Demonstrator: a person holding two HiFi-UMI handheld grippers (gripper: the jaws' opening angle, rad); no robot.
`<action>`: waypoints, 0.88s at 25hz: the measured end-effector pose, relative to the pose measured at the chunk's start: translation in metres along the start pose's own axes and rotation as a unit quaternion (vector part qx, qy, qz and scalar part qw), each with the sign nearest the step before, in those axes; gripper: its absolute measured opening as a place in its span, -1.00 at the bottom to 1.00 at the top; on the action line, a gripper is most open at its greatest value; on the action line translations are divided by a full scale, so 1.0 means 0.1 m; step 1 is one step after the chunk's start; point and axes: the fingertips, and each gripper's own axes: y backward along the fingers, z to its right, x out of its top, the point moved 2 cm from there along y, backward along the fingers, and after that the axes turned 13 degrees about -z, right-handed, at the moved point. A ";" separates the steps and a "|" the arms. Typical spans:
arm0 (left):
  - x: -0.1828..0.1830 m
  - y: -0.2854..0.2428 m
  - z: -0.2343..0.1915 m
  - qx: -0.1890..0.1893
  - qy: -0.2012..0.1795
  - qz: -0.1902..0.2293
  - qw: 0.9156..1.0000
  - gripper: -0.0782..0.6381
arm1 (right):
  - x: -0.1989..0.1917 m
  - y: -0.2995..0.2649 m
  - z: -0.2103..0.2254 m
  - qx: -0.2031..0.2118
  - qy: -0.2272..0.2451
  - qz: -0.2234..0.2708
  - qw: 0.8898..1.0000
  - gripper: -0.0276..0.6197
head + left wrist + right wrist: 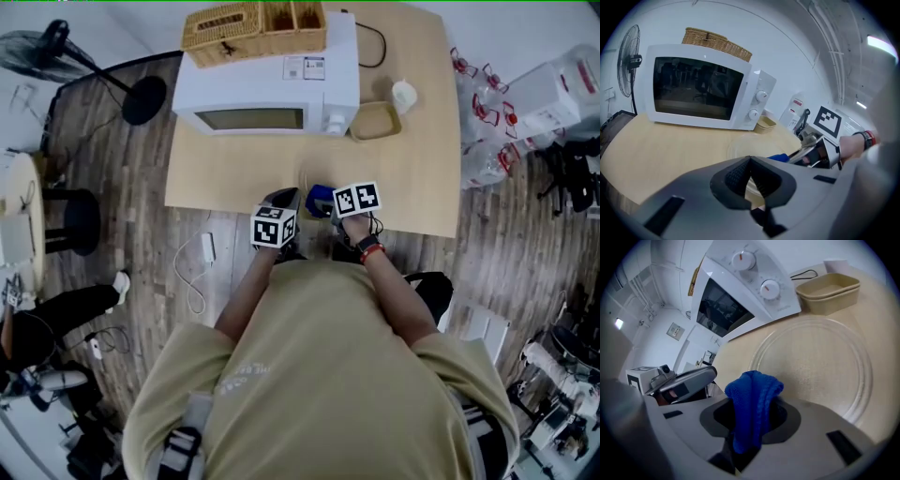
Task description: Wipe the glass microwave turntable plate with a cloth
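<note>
The clear glass turntable plate [811,364] lies flat on the wooden table [412,178], in front of the white microwave [272,89]. My right gripper [751,414] is shut on a bunched blue cloth [754,390], held just above the plate's near rim. In the head view the cloth [319,196] shows beside that gripper's marker cube. My left gripper [750,161] sits to the left, near the table's front edge, with its fingertips meeting and nothing seen between them. Beyond its tips lie the plate [754,143] and the right gripper [806,152].
The microwave door is closed, and a wicker basket [253,28] sits on top. A tan tray [375,120] and a white bottle [403,94] stand to the right of the microwave. On the floor at the left are a fan [56,52], stools and cables.
</note>
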 end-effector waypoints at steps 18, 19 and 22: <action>-0.06 0.16 -0.32 0.024 0.042 0.015 0.999 -0.73 | 0.09 -0.56 -0.25 -0.003 0.066 -0.087 0.994 -0.52; -0.04 0.14 -0.32 0.024 0.042 0.016 0.999 -0.73 | 0.11 -0.56 -0.25 0.001 0.064 -0.087 0.994 -0.52; -0.03 0.08 -0.31 0.023 0.047 0.017 0.998 -0.73 | 0.12 -0.57 -0.23 0.006 0.063 -0.089 0.994 -0.52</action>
